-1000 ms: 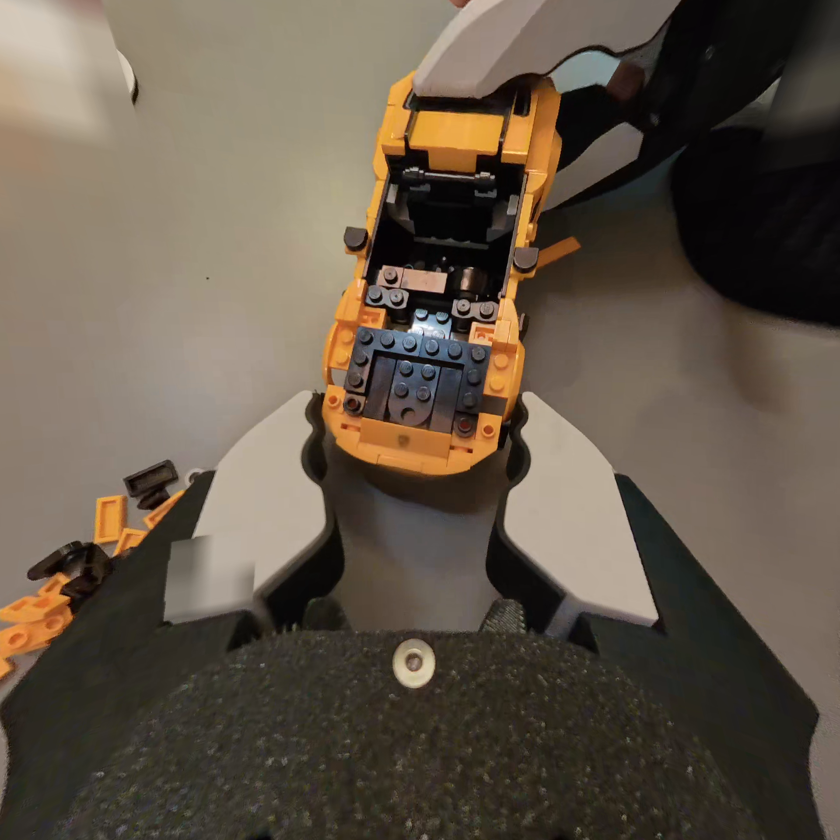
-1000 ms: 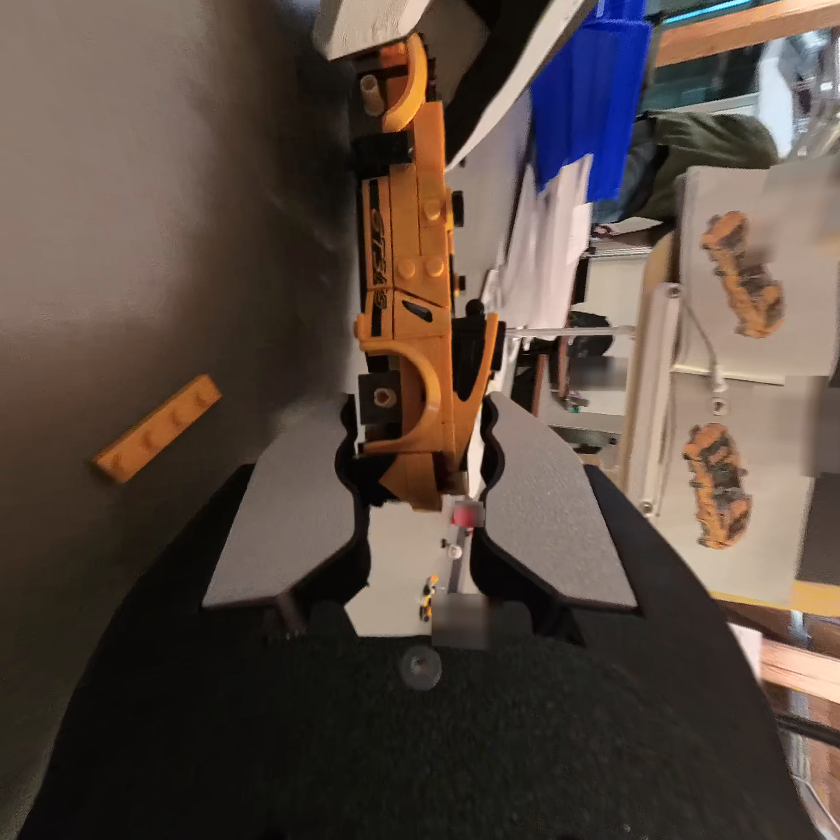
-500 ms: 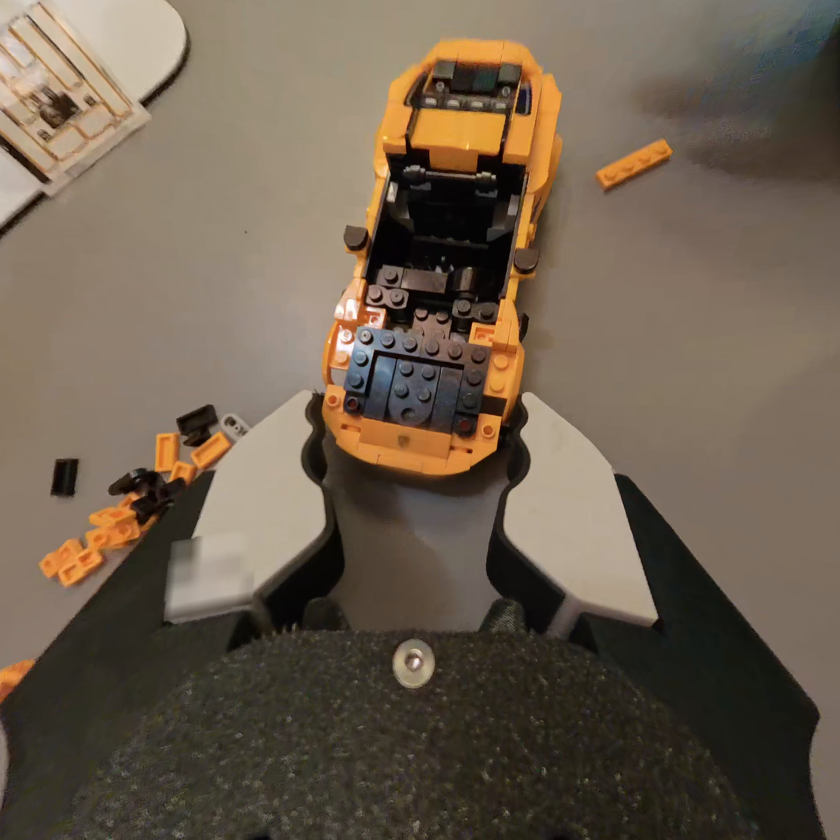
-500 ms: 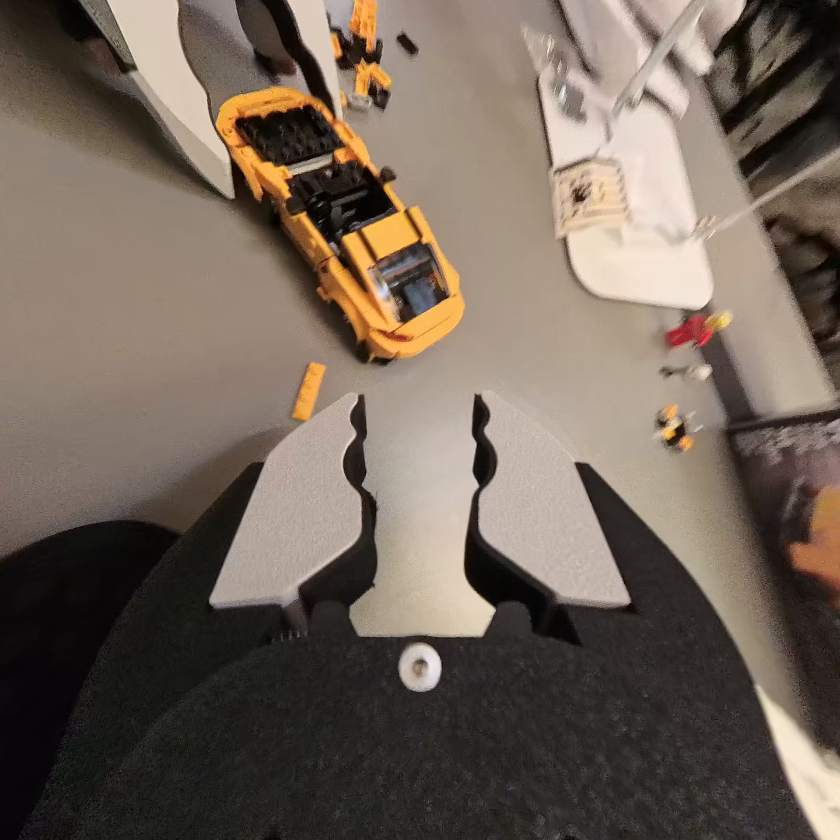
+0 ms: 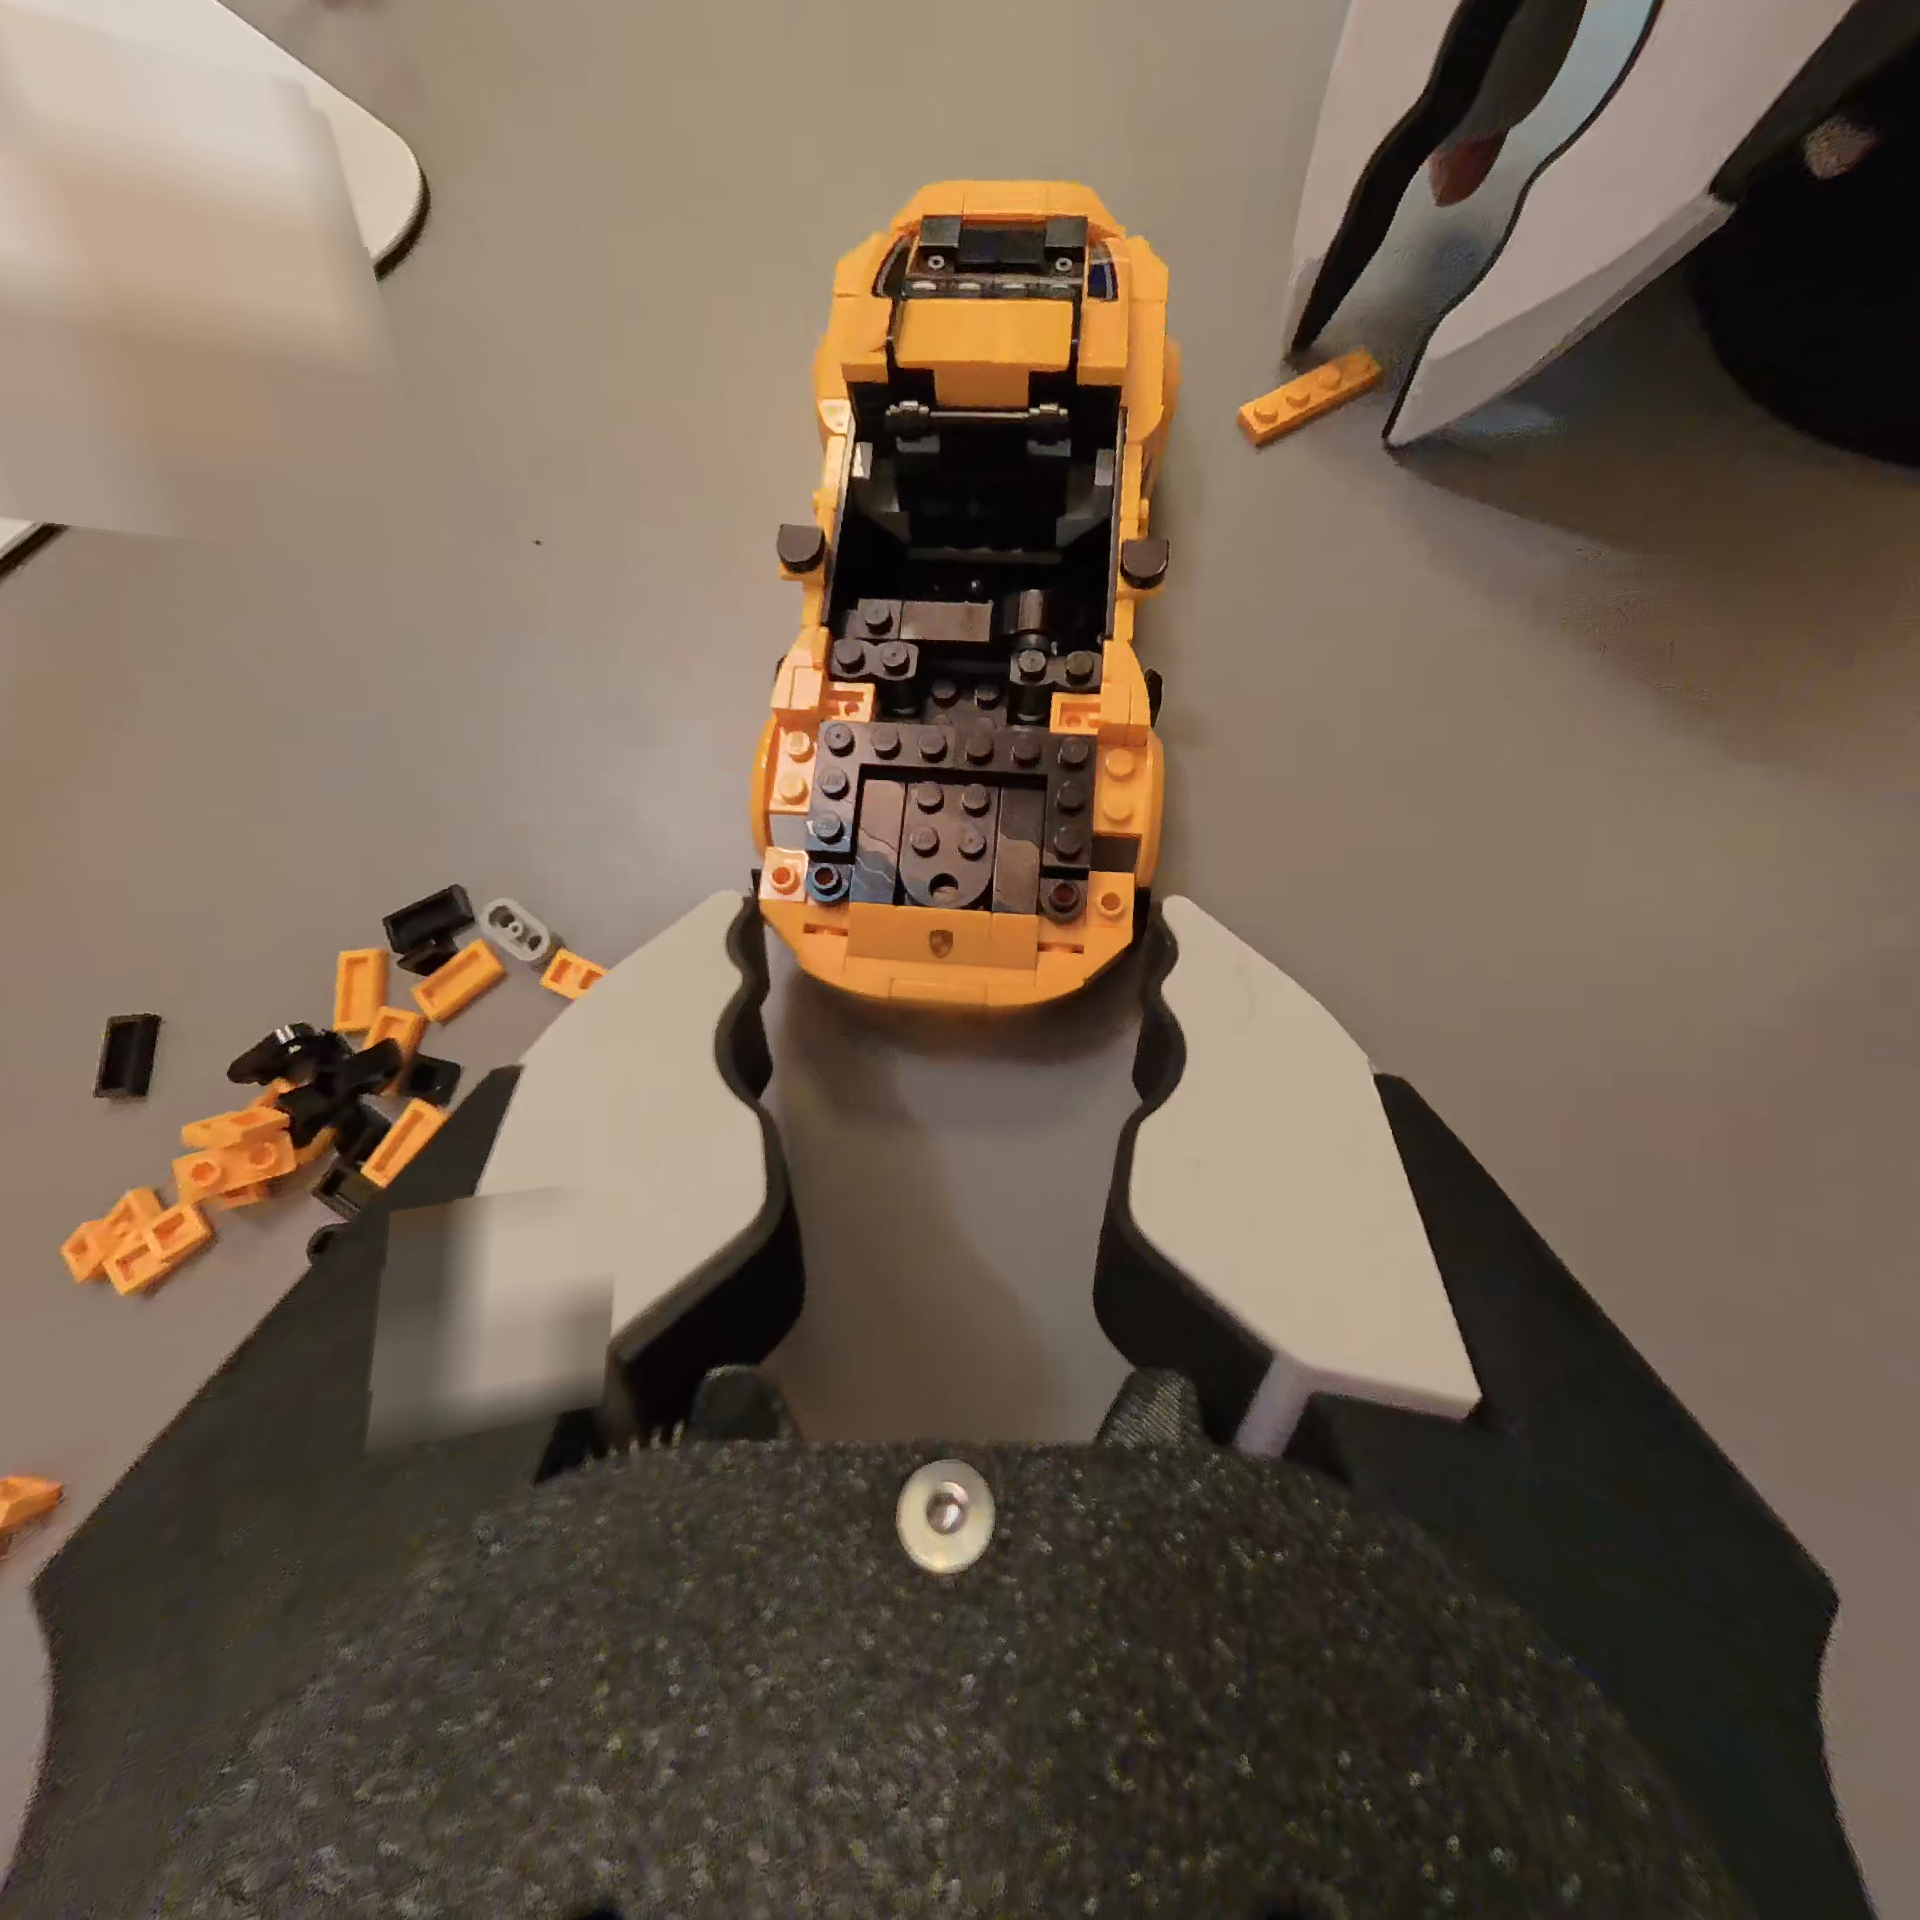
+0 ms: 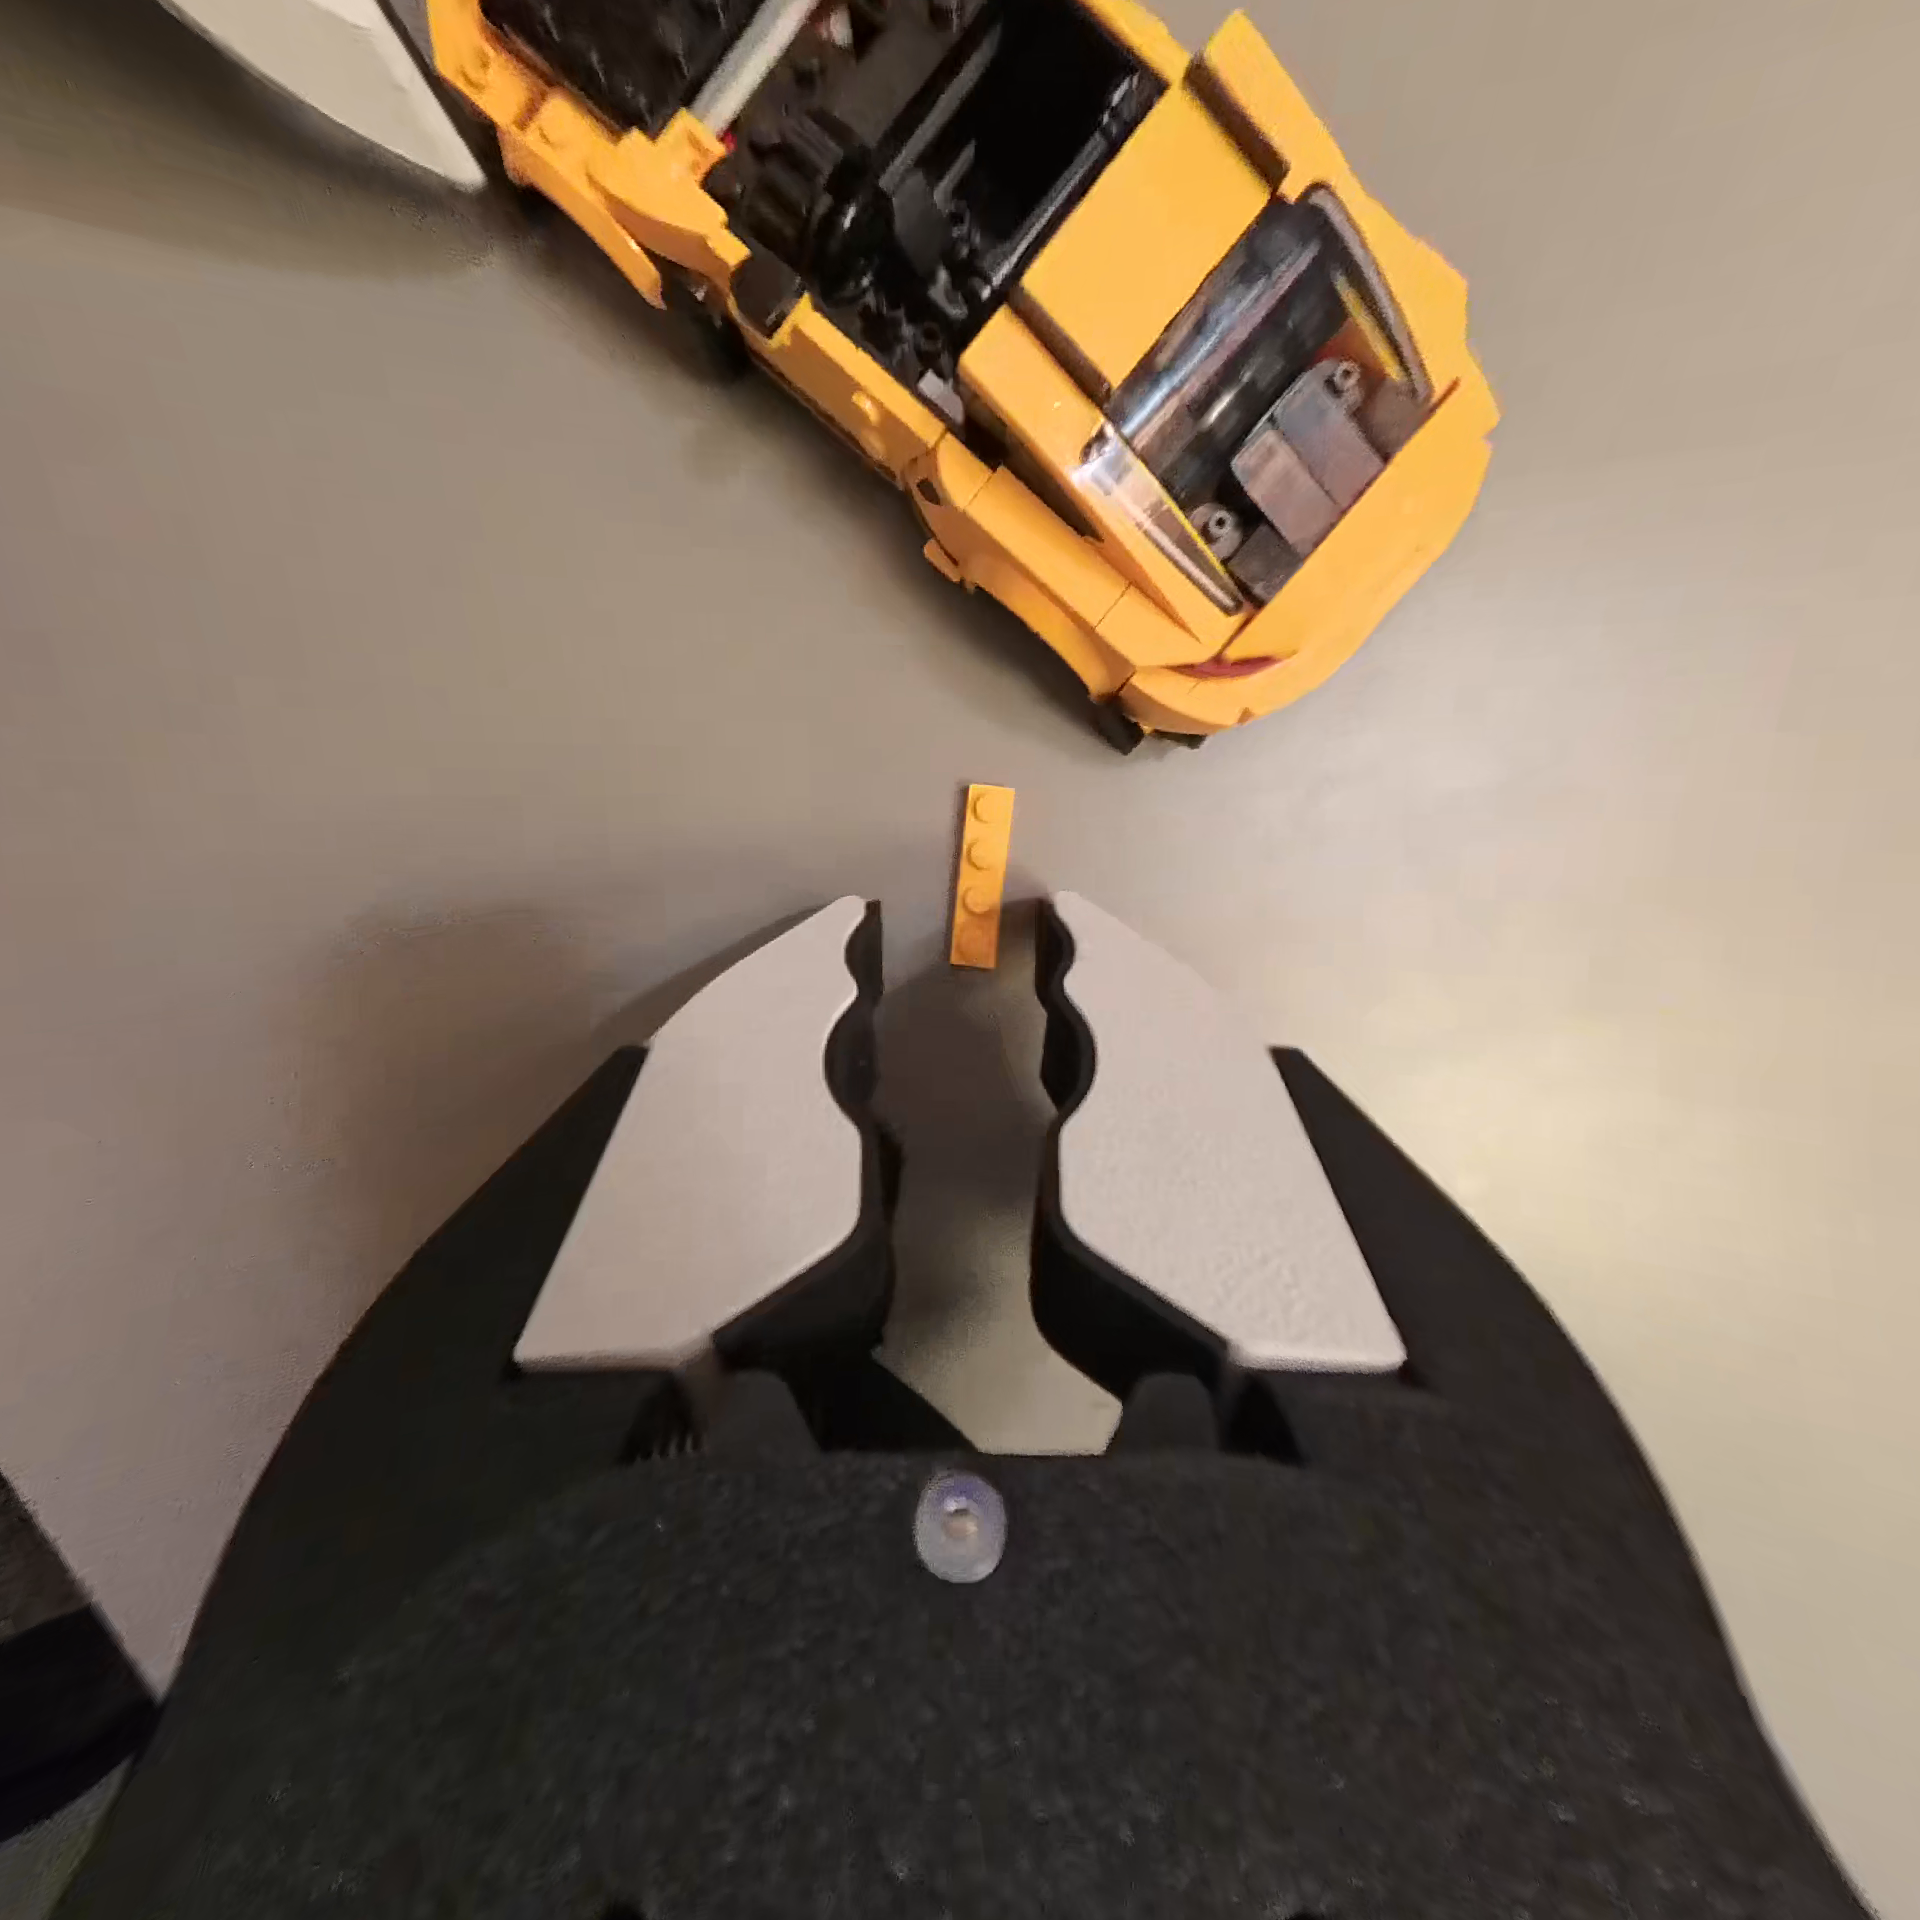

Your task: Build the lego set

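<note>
My left gripper (image 5: 951, 935) grips the near end of the orange lego car (image 5: 966, 623), its pale matte fingers (image 5: 665, 1049) with wavy black inner edges pressed against both flanks of that end. The car sits flat on the smooth grey table (image 5: 1455, 831), pointing away from me. Its top is unfinished: a field of studded black plates close to my fingertips, then a deep black open cabin, then a smooth orange panel and a dark glossy window at the far end. From my right wrist view the same car (image 6: 1039, 343) lies diagonally across the top, its curved shiny window catching the light.

My right gripper (image 6: 956, 920) hangs low over the table with its fingers released and a narrow gap between them. A thin orange plate (image 6: 980, 875), long and narrow with a single row of four round studs, lies flat on the table with its near end between my two fingertips; I cannot tell whether either finger touches it. In the left wrist view that plate (image 5: 1309, 397) lies just right of the car's far half, beneath the tips of the right gripper (image 5: 1351, 390).

Left of my left gripper lies a scatter of loose pieces (image 5: 301, 1091): small orange tiles and plates, angular black parts, one grey link. A white rounded board (image 5: 395, 187) sits at the far left corner.
</note>
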A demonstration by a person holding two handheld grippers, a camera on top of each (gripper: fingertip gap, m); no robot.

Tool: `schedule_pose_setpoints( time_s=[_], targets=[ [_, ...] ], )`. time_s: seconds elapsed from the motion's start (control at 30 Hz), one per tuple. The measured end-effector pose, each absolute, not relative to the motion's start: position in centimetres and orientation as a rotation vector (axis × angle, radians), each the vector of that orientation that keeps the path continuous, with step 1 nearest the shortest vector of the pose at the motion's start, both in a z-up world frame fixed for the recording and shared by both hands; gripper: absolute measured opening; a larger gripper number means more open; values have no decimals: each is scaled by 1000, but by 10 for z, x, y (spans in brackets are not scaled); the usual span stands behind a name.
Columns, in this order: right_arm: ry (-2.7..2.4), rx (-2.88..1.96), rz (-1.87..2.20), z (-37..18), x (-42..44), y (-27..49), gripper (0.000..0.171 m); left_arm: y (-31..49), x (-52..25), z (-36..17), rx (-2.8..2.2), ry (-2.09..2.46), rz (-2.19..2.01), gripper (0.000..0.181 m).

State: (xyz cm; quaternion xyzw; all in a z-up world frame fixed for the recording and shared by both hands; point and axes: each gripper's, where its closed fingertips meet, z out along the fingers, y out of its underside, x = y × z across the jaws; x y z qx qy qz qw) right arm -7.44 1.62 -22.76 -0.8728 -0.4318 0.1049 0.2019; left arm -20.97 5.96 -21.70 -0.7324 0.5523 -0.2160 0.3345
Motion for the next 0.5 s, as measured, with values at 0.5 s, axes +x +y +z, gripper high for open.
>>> schedule_pose_setpoints(
  time_s=[0.5],
  targets=[
    [-1129,-2470,241,-228,-80,14,7,31,-206,-217,-1839,1546,-555,56]
  ],
)
